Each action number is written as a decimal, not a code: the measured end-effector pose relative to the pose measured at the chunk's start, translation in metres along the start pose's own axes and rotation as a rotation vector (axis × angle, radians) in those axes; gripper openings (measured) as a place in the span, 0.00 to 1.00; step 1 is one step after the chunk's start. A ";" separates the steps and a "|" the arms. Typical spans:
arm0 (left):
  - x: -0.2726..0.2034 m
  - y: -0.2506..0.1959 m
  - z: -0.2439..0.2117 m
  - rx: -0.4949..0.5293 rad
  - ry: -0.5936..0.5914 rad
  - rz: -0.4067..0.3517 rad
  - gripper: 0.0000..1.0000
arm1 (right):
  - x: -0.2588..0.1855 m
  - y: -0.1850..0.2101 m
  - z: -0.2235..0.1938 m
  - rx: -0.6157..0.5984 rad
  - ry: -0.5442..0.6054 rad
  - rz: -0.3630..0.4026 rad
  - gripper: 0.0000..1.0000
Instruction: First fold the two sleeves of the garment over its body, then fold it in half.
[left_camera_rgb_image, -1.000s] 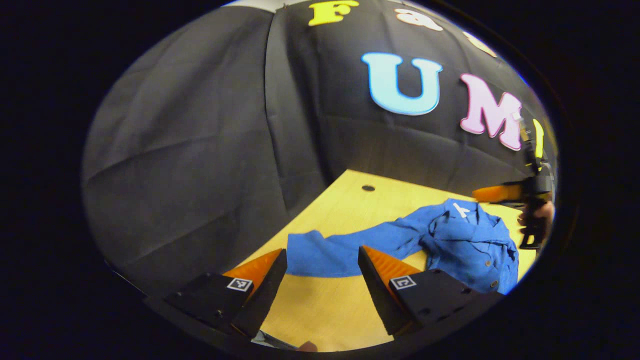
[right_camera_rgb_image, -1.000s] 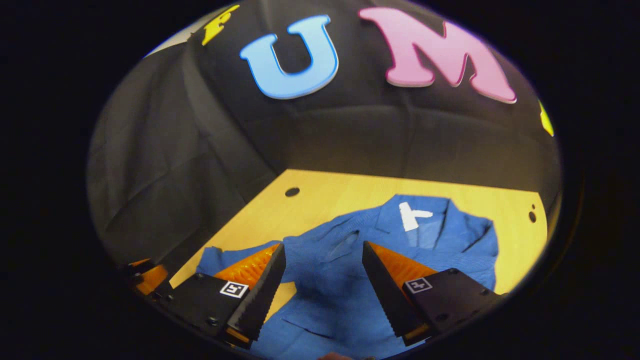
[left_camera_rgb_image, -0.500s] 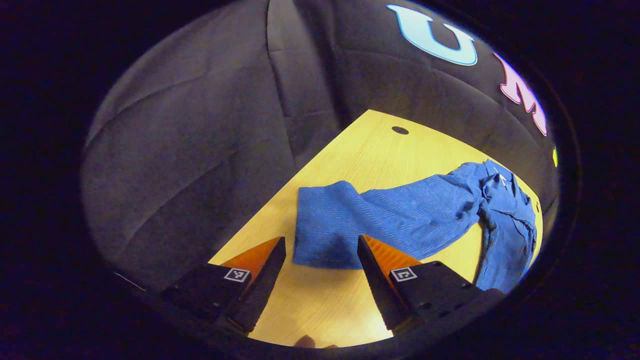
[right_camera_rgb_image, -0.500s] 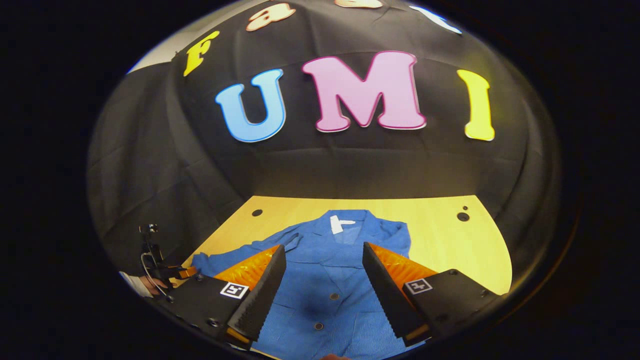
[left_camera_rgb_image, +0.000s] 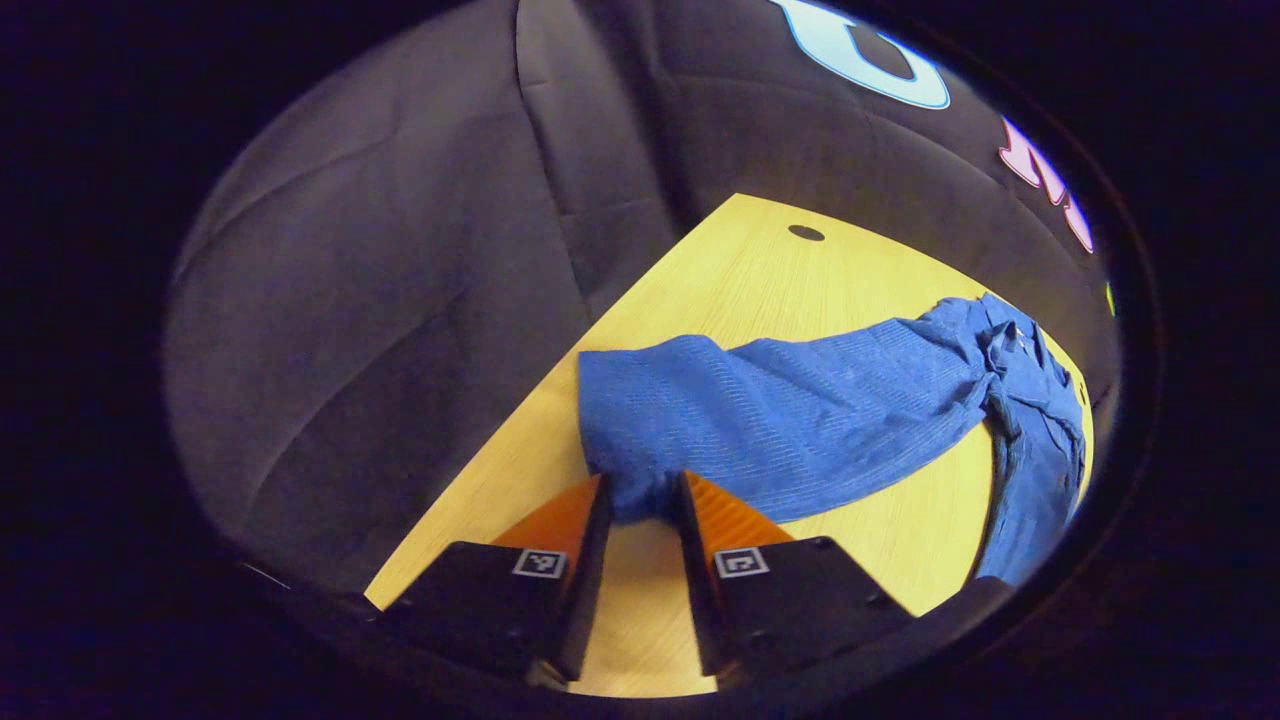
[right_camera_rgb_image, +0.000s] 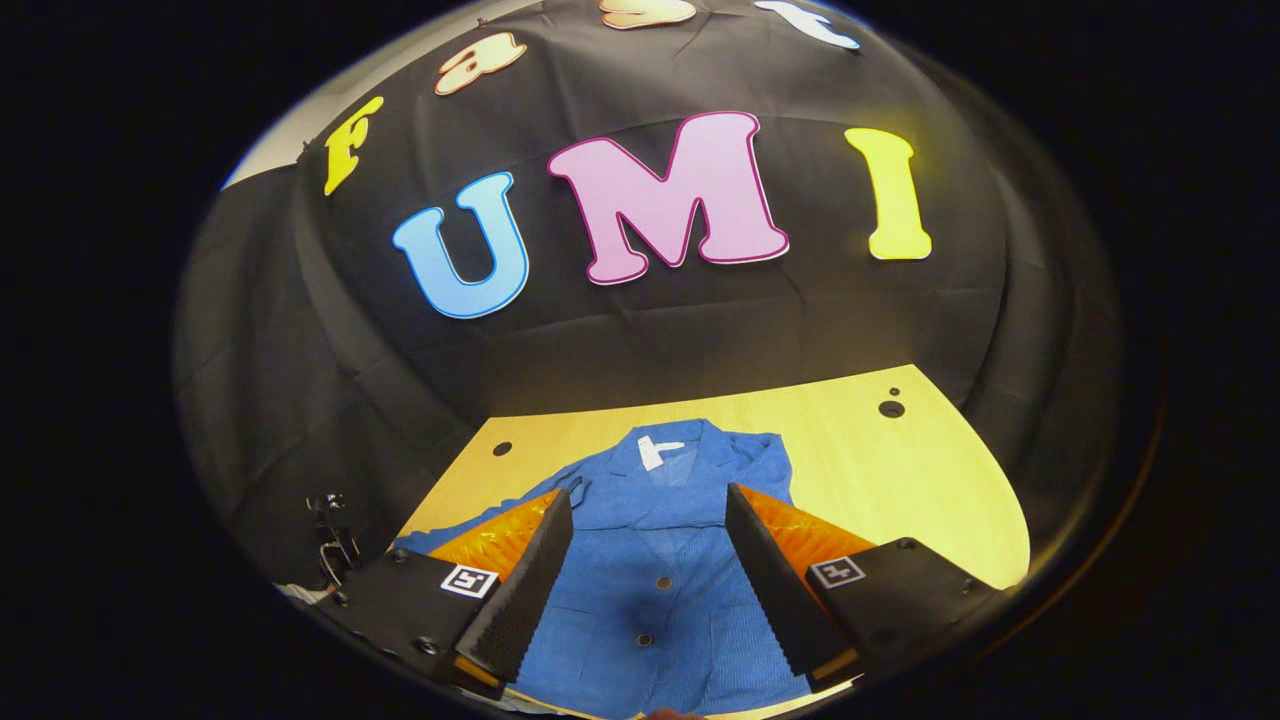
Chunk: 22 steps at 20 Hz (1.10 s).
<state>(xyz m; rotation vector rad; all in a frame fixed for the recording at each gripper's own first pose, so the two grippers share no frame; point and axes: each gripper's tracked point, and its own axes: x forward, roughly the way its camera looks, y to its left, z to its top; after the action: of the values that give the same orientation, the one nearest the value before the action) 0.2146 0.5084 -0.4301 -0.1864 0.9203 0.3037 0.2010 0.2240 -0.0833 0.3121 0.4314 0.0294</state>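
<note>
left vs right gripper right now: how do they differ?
The left gripper has its jaws nearly closed, pinching the sleeve cuff; the right gripper is wide open, gripping nothing. Left sits at the sleeve end near the table edge; right hangs over the shirt body. Both point at the same blue garment.

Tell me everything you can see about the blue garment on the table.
The blue garment is a buttoned shirt or jacket of ribbed-looking cloth, with a collar, a white tag inside the neck and dark buttons down the front. It lies front up on the wooden table, collar toward the back wall. One sleeve stretches out flat, unfolded, and the left gripper pinches its cuff end. The right gripper hangs open over the body.
</note>
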 end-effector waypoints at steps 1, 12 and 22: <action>0.005 -0.003 0.002 -0.012 0.022 0.000 0.14 | -0.004 -0.002 0.000 -0.001 0.003 -0.002 0.98; -0.075 -0.117 0.131 -0.080 -0.183 -0.270 0.00 | -0.038 -0.088 -0.015 0.069 0.029 -0.078 0.98; -0.168 -0.440 0.173 0.269 -0.280 -0.714 0.00 | -0.066 -0.168 -0.031 0.150 0.022 -0.152 0.98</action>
<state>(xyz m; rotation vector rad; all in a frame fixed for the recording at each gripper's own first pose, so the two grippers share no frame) 0.3974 0.1137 -0.1794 -0.2057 0.5601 -0.4455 0.1220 0.0665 -0.1338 0.4264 0.4789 -0.1486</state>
